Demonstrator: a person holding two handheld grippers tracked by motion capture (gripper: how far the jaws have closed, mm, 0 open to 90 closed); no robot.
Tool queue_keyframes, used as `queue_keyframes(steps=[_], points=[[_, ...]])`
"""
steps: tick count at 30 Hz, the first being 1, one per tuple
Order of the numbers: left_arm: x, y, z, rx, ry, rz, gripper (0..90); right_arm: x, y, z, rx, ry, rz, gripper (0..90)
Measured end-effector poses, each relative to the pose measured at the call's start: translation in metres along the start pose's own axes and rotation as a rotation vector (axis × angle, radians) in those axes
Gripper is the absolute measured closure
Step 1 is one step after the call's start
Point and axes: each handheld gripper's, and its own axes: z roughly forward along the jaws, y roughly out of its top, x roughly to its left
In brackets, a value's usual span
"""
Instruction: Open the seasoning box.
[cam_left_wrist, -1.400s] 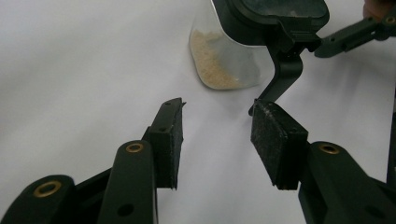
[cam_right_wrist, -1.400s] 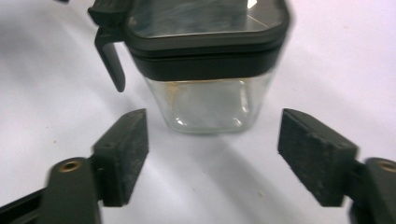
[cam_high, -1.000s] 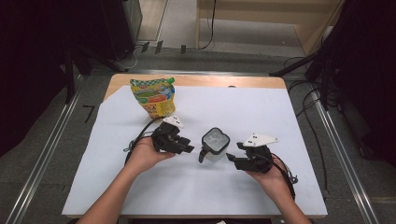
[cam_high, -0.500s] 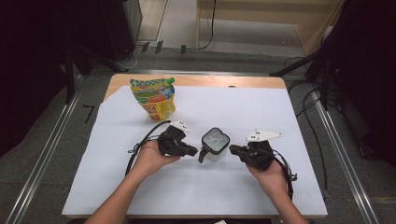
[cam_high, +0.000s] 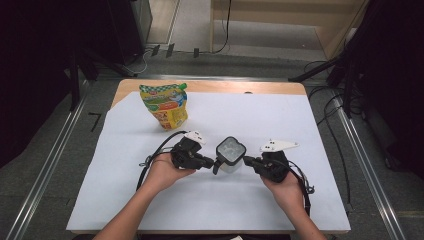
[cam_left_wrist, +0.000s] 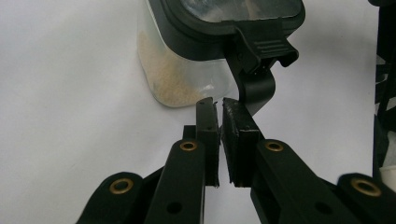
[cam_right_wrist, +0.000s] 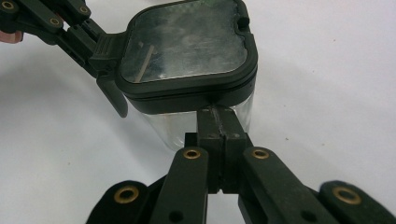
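Clear plastic with a black lid, that's the little container (cam_high: 230, 154) sitting on the white sheet (cam_high: 280, 120) over the table, a bit near of middle, right between the two grippers. The left gripper view shows a layer of pale grainy stuff heaped in the bottom of it (cam_left_wrist: 187, 70), and the lid has a black latch (cam_left_wrist: 254, 70) hanging down one side.

The left gripper (cam_high: 212, 163) comes in from the left, and its jaws have just been closing. From its own camera the pads are almost together with only a thin slit between them, and the tips sit right at the lower end of that latch. I honestly can't tell if they've pinched it or are just touching it.

The right gripper (cam_high: 247, 160) comes in from the right, and its jaws have just been closing too. In the right gripper view they're pressed fully together with nothing between them (cam_right_wrist: 219, 119), tips butted up against the clear wall just under the lid's rim.

Far left on the sheet, well apart from all this, a yellow and green snack pouch (cam_high: 166, 105) stands upright. Both of the person's hands are low over the sheet, cables trailing back.
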Motion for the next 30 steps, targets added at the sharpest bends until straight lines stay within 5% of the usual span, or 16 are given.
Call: queue_keyframes(steps=[9, 16, 30], points=[[-0.005, 0.001, 0.001, -0.004, -0.002, -0.004, 88.0, 0.000, 0.001, 0.001, 0.000, -0.019, 0.026, 90.0], [-0.015, 0.002, 0.005, 0.001, -0.002, 0.040, 88.1, 0.002, 0.002, 0.007, 0.020, -0.041, 0.028, 90.0], [-0.034, 0.007, 0.017, -0.037, -0.041, 0.029, 87.9, -0.004, 0.003, 0.011, 0.006, -0.067, 0.052, 90.0]])
